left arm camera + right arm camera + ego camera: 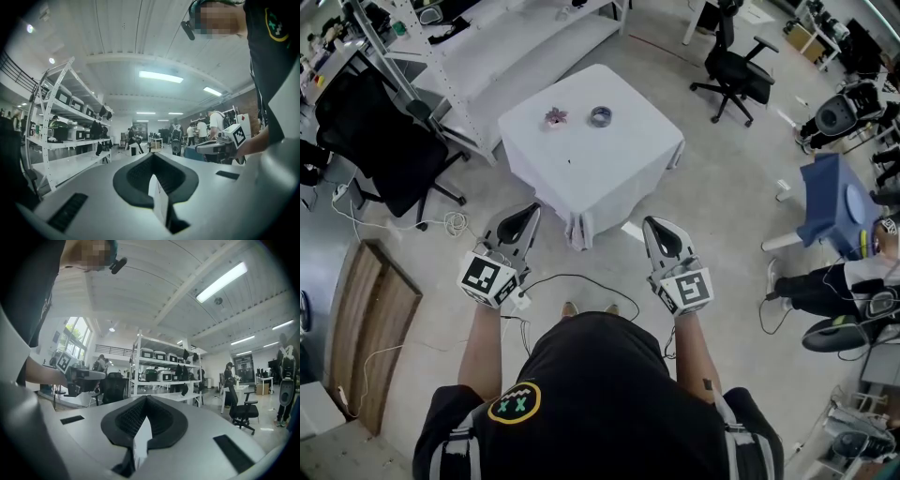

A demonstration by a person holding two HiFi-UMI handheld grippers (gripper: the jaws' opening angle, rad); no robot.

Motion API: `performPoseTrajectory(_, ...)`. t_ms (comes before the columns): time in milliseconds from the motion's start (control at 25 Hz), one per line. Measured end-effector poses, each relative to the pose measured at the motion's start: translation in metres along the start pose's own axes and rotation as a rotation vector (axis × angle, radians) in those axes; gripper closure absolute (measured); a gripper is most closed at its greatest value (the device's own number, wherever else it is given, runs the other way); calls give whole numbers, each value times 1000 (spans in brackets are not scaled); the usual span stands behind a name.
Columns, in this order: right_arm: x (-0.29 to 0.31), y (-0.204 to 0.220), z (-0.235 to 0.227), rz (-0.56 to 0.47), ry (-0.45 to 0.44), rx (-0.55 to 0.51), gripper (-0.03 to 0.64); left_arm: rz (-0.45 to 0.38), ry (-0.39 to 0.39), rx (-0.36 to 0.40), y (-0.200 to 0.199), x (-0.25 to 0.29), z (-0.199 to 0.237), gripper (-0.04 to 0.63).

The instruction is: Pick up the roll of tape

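Observation:
The roll of tape (600, 115), a small grey ring, lies on a square table with a white cloth (609, 164), far ahead of me in the head view. Both grippers are held level at waist height, well short of the table. My left gripper (532, 211) has its jaws together with nothing between them, as its own view confirms (153, 155). My right gripper (649, 224) is likewise shut and empty (146, 398). Neither gripper view shows the tape or the table.
A small pink object (555, 117) lies left of the tape. White shelving (487, 47) stands behind the table. Black office chairs (736, 70) (380, 141) flank it. Cables (572, 278) trail on the floor near my feet, and a wooden board (370, 319) lies at left.

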State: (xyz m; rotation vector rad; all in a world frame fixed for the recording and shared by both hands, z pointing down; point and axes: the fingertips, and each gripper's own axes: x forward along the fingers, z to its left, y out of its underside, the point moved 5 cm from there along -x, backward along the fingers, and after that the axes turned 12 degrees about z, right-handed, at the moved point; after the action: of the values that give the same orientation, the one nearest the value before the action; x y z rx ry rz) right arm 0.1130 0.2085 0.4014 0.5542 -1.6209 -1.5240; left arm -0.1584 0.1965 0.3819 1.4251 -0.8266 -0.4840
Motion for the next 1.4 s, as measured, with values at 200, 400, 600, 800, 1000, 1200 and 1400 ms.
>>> performPoseTrajectory(200,-1,1,-1,-3,-18,26,520,-1,3,-2,-1,0,-1,580)
performPoseTrajectory(400,0,4,-2,4,-40,38,400,1,3,-1,-2,2,-3,580)
performPoseTrajectory(600,0,5,0,4,-54,44,288,2,3,-1,-2,1,-3,580)
performPoseTrajectory(800,0,2,4,13,-66,39,201,1,-2,-1,-1,0,-4,580)
performPoseTrajectory(1000,-1,2,3,2,-54,25,120,4,5,7,0,1,-6,580)
performPoseTrajectory(1200,-3,-3,0,-11,-39,3,32,5,3,7,-1,2,-7,580)
performPoseTrajectory(1400,-4,-5,1,-15,-35,-13,17,12,7,11,-2,2,-8,580)
